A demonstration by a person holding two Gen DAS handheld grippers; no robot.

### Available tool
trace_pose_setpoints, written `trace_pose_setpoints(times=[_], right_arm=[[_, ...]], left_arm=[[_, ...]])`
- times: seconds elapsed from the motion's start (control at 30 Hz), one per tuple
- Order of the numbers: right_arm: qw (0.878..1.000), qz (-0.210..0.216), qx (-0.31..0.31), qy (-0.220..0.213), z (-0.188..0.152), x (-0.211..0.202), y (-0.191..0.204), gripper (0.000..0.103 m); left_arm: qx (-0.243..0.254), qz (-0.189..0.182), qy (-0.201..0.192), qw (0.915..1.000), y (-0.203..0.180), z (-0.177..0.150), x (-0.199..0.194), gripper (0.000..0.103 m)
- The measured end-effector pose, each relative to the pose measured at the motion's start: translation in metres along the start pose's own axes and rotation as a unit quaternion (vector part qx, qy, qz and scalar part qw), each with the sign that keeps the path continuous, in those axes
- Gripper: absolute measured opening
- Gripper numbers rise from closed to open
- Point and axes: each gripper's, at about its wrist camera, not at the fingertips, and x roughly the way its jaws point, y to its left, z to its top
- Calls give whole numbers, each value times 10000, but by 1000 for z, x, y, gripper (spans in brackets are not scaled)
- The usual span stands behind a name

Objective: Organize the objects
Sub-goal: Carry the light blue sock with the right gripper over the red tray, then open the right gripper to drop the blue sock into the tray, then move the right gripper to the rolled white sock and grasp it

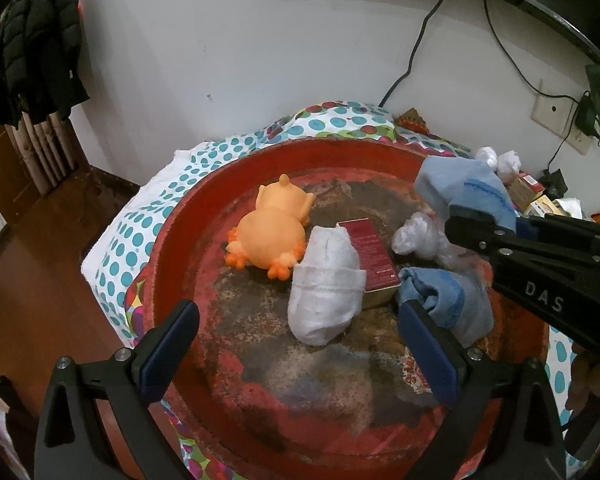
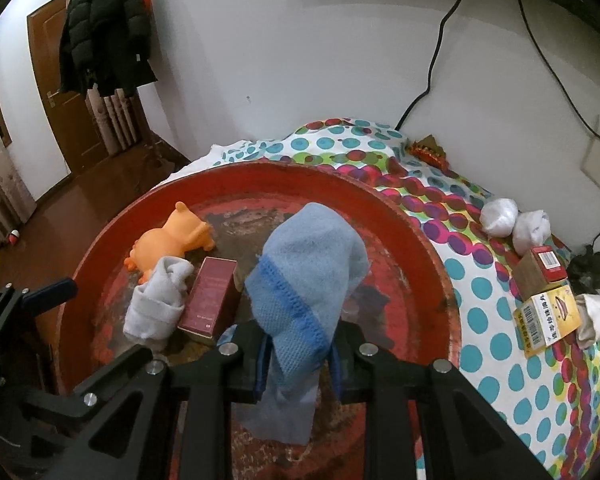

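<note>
Now our right claw (image 2: 298, 364) grips a light blue sock (image 2: 308, 276), which hangs lengthwise straight above the red tray (image 2: 412, 232). Our left claw (image 1: 300, 344) hovers released over the tray's near side, close to a white sock (image 1: 324, 284).

Blue sock (image 2: 300, 280) hides tray (image 2: 400, 216) centre; yellow box (image 2: 548, 320) print too small to read.

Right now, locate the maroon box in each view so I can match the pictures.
Left wrist: maroon box right of centre in the red tray, behind the white sock.
Right wrist: box left of centre, right of the white sock.
Shared landmark: the orange toy.
</note>
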Motion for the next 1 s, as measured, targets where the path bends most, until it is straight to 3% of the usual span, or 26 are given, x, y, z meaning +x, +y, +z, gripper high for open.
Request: trace_pose_setpoints(times=[0.13,0.2,0.57,0.77,1.0], right_arm=[[9998,25,199,25,-2,4,-6,37],[9996,39,269,-24,-2,2,-9,50],[9988,-104,400,-266,-17,-34,-31,60],[9948,-656,749,-214,-45,-48,-89,61],[9722,-1526,1759,-246,-68,-63,-200,62]], left_arm=[[15,-1,11,10000,-1,0,1,100],[16,-5,10,10000,-1,0,1,100],[54,-75,-49,9999,-7,0,-1,100],[129,-69,-71,9999,-14,-2,-2,100],[400,-31,-128,9991,-26,-4,-2,100]])
